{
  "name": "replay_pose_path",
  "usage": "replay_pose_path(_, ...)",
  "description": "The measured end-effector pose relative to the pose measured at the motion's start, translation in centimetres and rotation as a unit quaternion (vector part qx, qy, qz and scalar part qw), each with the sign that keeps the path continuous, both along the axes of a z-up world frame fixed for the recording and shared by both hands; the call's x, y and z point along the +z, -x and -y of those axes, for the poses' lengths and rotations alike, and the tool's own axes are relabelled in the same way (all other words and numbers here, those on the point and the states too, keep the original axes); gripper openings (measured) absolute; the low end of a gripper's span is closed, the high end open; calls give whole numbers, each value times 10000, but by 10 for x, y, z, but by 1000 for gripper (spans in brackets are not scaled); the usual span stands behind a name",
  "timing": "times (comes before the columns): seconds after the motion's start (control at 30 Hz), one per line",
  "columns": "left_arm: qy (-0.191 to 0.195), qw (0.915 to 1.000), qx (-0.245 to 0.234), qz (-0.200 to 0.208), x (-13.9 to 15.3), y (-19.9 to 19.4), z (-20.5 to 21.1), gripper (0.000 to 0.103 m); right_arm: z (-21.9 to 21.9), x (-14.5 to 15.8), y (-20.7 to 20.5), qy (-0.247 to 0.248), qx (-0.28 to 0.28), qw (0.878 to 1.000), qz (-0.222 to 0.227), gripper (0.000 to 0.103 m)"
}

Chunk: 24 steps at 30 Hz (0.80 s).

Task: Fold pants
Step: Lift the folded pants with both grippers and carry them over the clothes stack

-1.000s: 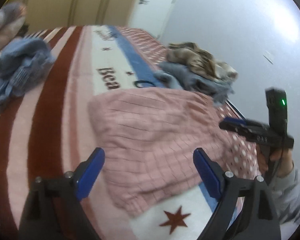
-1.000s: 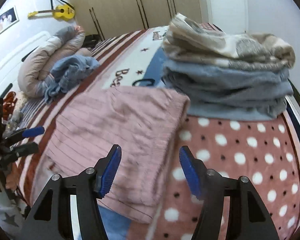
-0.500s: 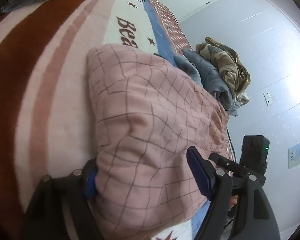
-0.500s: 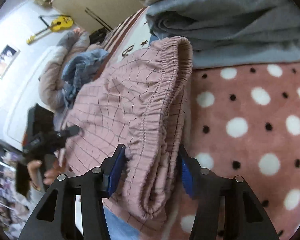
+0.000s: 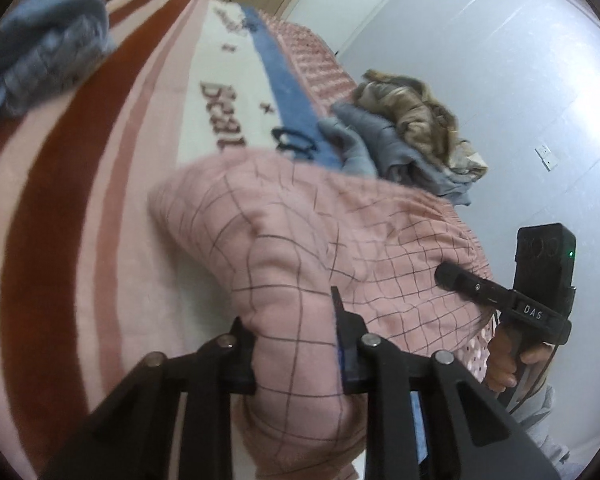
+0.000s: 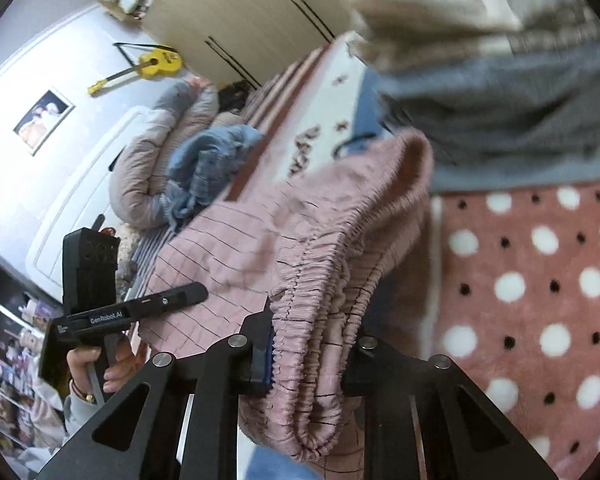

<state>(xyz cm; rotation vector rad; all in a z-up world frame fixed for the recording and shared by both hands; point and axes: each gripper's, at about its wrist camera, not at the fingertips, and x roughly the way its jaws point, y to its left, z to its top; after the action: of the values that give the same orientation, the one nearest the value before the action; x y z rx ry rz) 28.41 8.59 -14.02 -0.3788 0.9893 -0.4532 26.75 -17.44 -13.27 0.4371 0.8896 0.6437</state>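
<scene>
Left gripper (image 5: 296,344) and right gripper (image 6: 310,344) each pinch the pink pants' (image 5: 320,240) edge—folded pile (image 6: 500,120) beside.

Patterned bed blanket (image 5: 100,184) carries pants (image 5: 300,240), folded clothes (image 6: 500,120).

The pants (image 5: 320,240) lie on the bed (image 5: 100,184), with the stack of folded clothes (image 5: 404,132) behind them at two o'clock. A heap of clothes (image 5: 40,56) sits well apart at ten o'clock, near the rolled quilt (image 6: 152,160).
</scene>
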Motion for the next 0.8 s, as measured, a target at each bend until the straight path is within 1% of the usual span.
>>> replay_pose_path(0.07,-101,9997,-54,228,20,8,5,22,-1,13,4,-24,15,9999,137,14)
replay_pose_path(0.17,-201,9986,-113,467,49,13,17,22,4,34,9,-81,12,9995,317,14)
replay_pose_path(0.33,-293,9960,-127,837,90,11,40,22,27,78,13,-162,-45,9972,734,14)
replay_pose_path(0.43,-340,9933,-191,1087,119,5,57,22,44,104,12,-169,-98,9952,962,14)
replay_pose_path(0.5,-397,9912,-225,1245,138,-2,70,22,59,124,8,-148,-163,9934,1129,14)
replay_pose_path(0.57,-402,9896,-253,1356,154,-14,84,22,73,138,1,-148,-234,9923,1204,14)
replay_pose_path(0.67,-348,9886,-268,1437,173,-39,106,22,93,160,-18,-137,-396,9906,1299,14)
replay_pose_path(0.8,-508,9852,-296,1608,195,-77,145,22,128,183,-53,-146,-612,9888,1351,14)
